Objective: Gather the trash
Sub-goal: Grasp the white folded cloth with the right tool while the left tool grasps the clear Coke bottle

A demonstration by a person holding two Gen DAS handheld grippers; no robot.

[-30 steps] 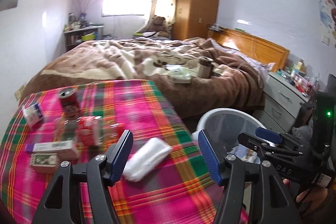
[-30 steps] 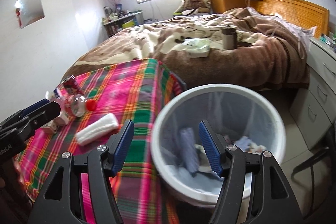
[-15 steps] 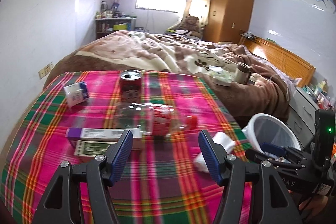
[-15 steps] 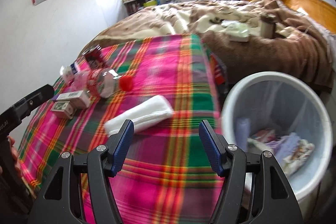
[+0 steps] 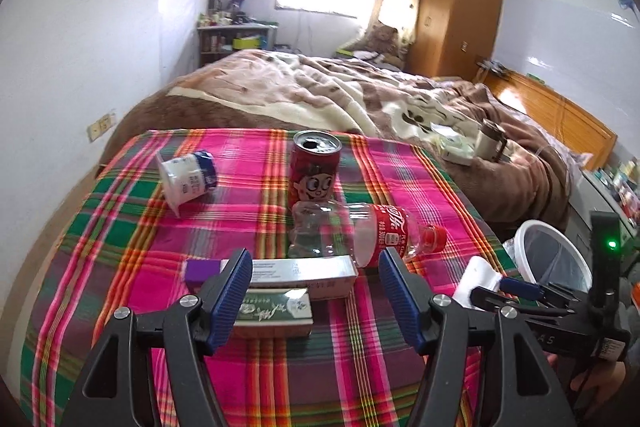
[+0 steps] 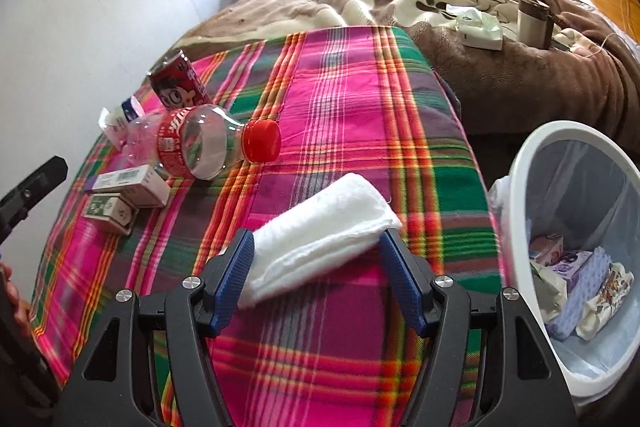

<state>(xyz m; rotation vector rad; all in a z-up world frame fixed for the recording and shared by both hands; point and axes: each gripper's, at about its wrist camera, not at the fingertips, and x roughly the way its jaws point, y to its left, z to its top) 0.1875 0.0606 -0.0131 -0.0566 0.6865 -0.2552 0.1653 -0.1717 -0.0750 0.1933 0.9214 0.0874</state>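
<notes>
Risk check: two open grippers closing in on trash

Right hand-held gripper (image 6: 316, 267) has just been widening; its jaws straddle the folded white pad (image 6: 320, 223) without pinching it. Left hand-held gripper (image 5: 314, 287) is released too, hanging over the long purple-ended box (image 5: 280, 273) and the green box (image 5: 276, 311), nothing gripped. Both boxes, clear bottle (image 5: 360, 231), red can (image 5: 314, 167) and tipped cup (image 5: 186, 179) all lie on the plaid surface (image 5: 120, 227); trash bin (image 6: 532, 155) stands just beside its right edge.

Likely failures: soft pad folds or slips if caught by one end only; left jaws could nudge the round bottle, which touches the can and may roll off; the stacked boxes could get grabbed together and one dropped.
</notes>
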